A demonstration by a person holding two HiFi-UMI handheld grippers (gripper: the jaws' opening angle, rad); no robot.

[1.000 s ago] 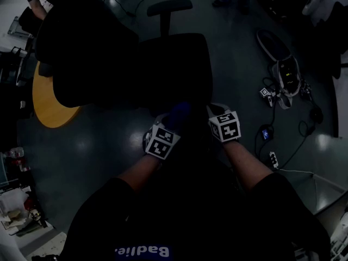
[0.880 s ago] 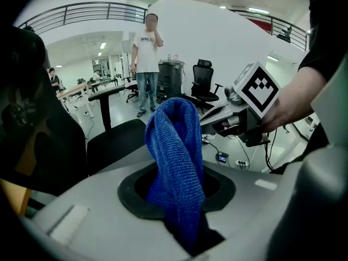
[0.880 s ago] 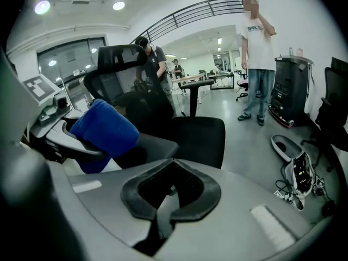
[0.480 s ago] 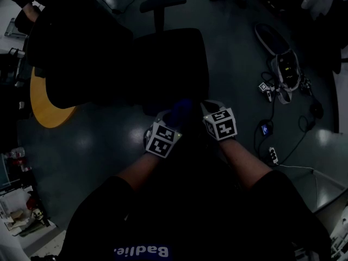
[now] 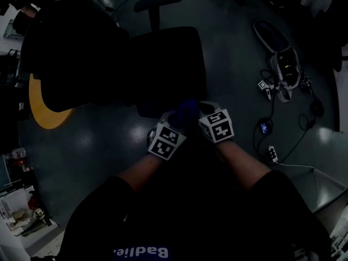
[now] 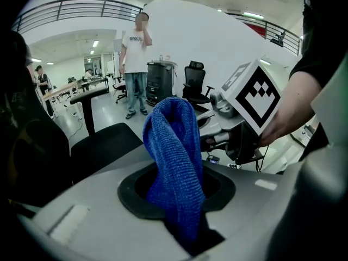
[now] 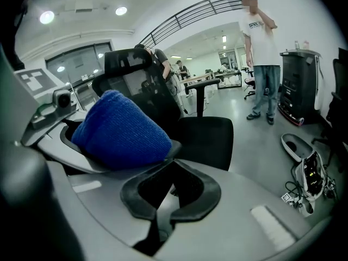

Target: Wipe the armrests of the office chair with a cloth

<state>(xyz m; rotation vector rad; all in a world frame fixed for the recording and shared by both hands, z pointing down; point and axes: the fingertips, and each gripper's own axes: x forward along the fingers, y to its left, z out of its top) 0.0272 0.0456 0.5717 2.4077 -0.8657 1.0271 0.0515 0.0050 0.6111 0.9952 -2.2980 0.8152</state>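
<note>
Cloth first: the soft blue knitted cloth (image 6: 174, 156) looks light and floppy, so pinching a bunched-up part should work best. The left gripper (image 6: 179, 200) is squeezed tight on it, just in front of the black office chair (image 7: 204, 140). The right gripper (image 7: 163, 211) is closed, holding nothing. One black padded armrest (image 5: 157, 0) sits at the chair's far side.

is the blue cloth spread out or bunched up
Bunched up: the blue cloth stands as a folded hump, clamped between the jaws of the left gripper.
</note>
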